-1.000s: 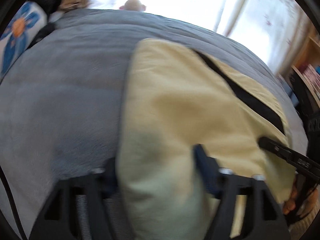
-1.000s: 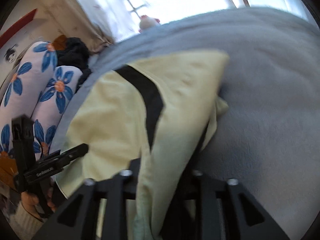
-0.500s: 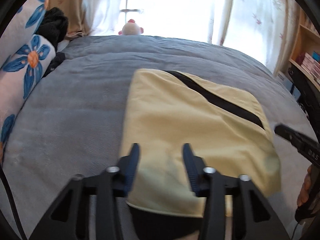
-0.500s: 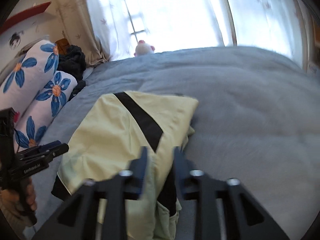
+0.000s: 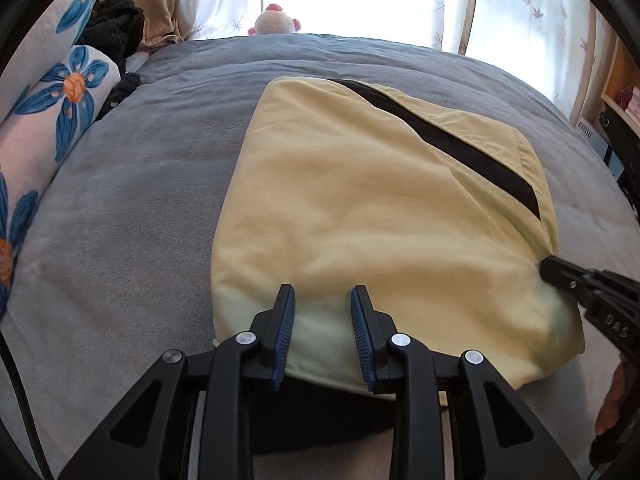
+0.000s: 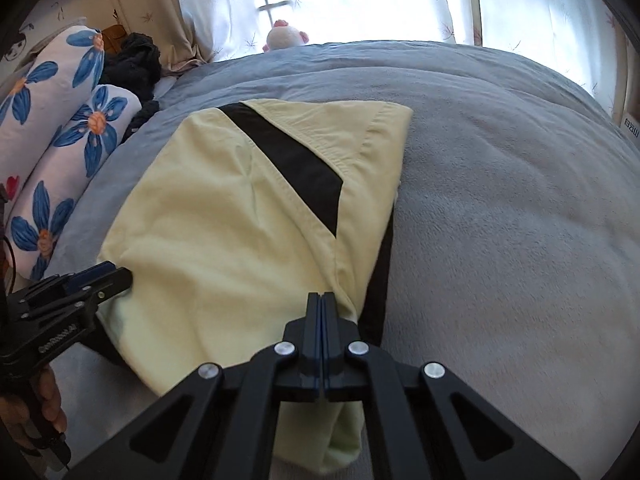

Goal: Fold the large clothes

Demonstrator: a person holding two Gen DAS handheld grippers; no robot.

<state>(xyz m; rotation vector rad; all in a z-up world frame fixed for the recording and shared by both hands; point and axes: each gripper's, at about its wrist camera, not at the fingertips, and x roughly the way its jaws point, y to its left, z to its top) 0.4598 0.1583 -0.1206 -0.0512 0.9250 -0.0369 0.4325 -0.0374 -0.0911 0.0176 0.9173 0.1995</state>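
Note:
A pale yellow garment (image 5: 380, 208) with a black stripe (image 5: 452, 148) lies folded flat on the grey bed cover (image 5: 140, 200). My left gripper (image 5: 323, 290) hovers over the garment's near edge. Its jaws are closing, a gap still shows between them, and no cloth is pinched. In the right wrist view the same garment (image 6: 224, 232) lies under my right gripper (image 6: 321, 294), whose fingers are shut together on nothing. The left gripper's tip (image 6: 118, 276) shows at the garment's left edge, and the right gripper's tip (image 5: 550, 268) at its right edge.
Flower-print pillows (image 5: 60, 120) line the bed's left side, with dark clothes (image 5: 116, 36) behind them. A plush toy (image 5: 276, 20) sits at the far edge under the curtained window. Shelves (image 5: 624, 96) stand to the right. Grey cover (image 6: 500, 220) spreads right of the garment.
Both grippers have let go of the cloth between their jaws and drawn back and up. The garment now lies flat. The left jaws have narrowed, the right have shut.

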